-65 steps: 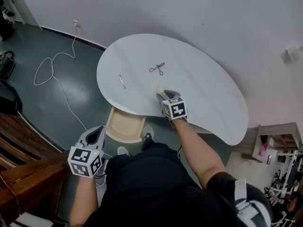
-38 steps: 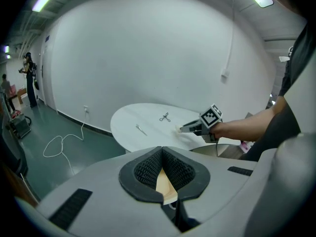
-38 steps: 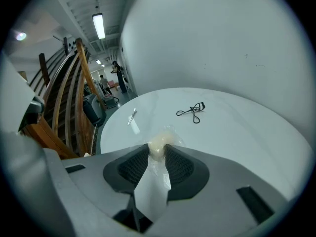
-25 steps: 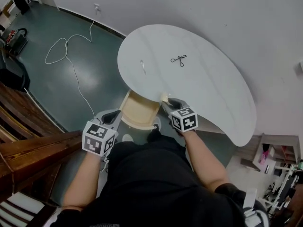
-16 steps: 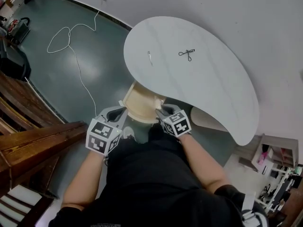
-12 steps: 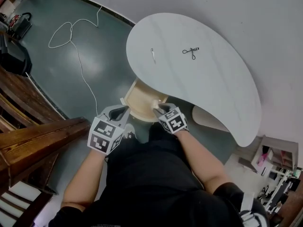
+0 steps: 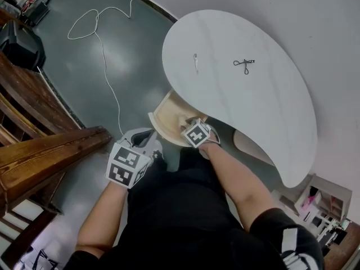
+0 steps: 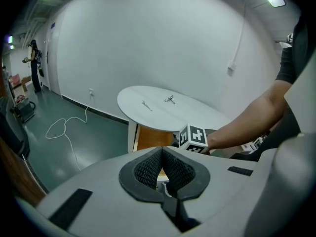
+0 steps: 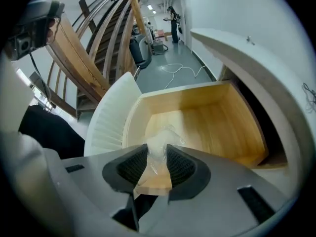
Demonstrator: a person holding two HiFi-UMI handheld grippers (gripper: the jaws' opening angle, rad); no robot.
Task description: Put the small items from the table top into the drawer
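Overhanging drawer (image 7: 164,121): tabletop (image 7: 247,103); right gripper (image 9: 157,151) clamps clear packet (image 9: 159,141); staircase (image 7: 45,145) beside.

1. No words, numbers or brand names can be read in any view.
2. The left cube (image 7: 125,166), at the lower left of the head view, shows only black and white squares, no letters.
3. The right cube (image 7: 196,134), near the middle, shows the same kind of squares.

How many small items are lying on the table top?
2. A thin metal piece lies near the table's left edge; small black scissors lie to its right. None looks hidden. The right gripper's clear packet is not counted.
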